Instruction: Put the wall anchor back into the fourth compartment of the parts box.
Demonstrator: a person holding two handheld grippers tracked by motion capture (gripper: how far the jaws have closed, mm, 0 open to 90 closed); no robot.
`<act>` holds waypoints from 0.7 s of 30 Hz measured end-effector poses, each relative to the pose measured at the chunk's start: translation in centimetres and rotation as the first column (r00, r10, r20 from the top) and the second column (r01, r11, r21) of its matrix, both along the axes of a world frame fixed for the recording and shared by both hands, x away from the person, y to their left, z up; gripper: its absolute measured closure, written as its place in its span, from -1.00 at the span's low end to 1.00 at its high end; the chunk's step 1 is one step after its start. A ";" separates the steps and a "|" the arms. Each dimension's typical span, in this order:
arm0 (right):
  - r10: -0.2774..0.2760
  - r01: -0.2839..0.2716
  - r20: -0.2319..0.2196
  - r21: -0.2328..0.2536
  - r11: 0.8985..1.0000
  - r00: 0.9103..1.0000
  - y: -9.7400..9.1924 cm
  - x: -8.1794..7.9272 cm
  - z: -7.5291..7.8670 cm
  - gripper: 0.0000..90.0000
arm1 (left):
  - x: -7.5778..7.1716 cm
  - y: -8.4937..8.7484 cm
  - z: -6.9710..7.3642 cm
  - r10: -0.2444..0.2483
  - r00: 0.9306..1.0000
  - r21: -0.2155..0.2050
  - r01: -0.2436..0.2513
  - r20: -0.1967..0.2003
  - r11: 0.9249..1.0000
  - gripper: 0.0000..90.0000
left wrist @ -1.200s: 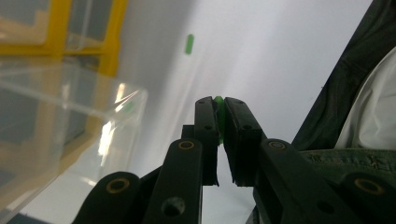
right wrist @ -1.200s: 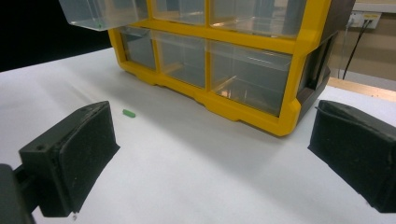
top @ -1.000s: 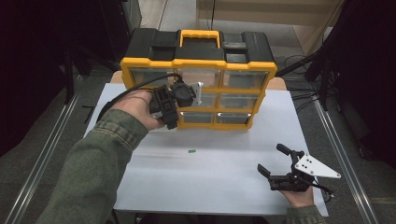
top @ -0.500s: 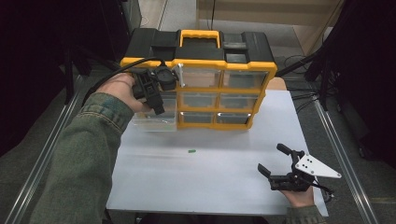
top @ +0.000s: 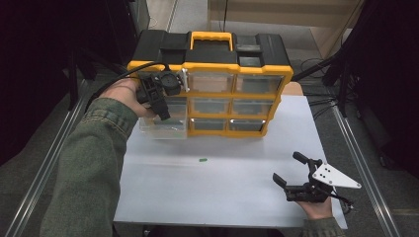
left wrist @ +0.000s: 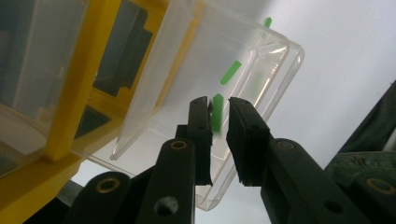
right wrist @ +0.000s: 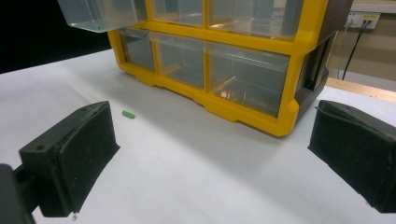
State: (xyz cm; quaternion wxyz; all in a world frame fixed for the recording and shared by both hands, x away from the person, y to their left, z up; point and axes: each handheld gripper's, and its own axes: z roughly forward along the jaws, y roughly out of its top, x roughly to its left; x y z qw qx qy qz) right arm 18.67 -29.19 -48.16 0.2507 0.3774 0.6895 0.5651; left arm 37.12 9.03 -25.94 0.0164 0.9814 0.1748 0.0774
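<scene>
Right gripper (top: 291, 181) open, resting near the surface's (top: 237, 197) near right corner | small green piece (top: 202, 159) mid-surface | left gripper (left wrist: 218, 116) pinching a green strip (left wrist: 217, 112) over pulled-out clear drawer (top: 163, 127) | yellow organizer (top: 212, 81) at far edge

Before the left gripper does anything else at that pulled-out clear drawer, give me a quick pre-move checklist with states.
1. Left gripper holds something: a small green piece sits between its nearly shut jaws; contact cannot tell.
2. Clear plastic drawer is out of the yellow-and-black organiser: ok, it projects from the left column.
3. Drawer contents: another green strip seems to lie inside; ok.
4. Stray green piece lies on the white table, apart from the organiser: not ok if it should go in the drawer.
5. Right gripper is out of the way: ok, open near the table's right front.
6. Other drawers look shut: ok.
</scene>
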 end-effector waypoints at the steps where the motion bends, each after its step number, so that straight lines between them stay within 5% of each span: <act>1: -0.001 0.001 0.001 -0.002 1.000 1.000 0.0 0.0 0.0 -0.98 | -0.2 -0.2 0.0 0.000 1.000 0.016 0.000 0.013 1.000 0.53; 7: -0.003 0.003 0.002 0.001 1.000 1.000 0.0 0.0 0.0 -0.98 | -0.7 -0.5 -0.1 0.023 1.000 0.022 -0.023 0.004 0.999 -0.21; 11: -0.003 0.003 0.002 0.000 1.000 1.000 0.0 0.0 0.0 -0.98 | -0.9 -0.7 0.0 0.054 0.998 0.007 -0.053 -0.024 0.999 -0.43; 14: -0.003 0.003 0.006 0.000 1.000 1.000 0.0 0.0 0.0 -0.98 | -1.3 -0.8 0.1 0.038 0.999 -0.011 -0.038 -0.004 0.999 -0.57; 21: -0.003 0.003 0.002 0.001 1.000 1.000 0.0 0.0 0.0 -0.98 | -3.0 -1.3 0.1 0.005 1.000 -0.018 -0.004 0.018 1.000 -0.57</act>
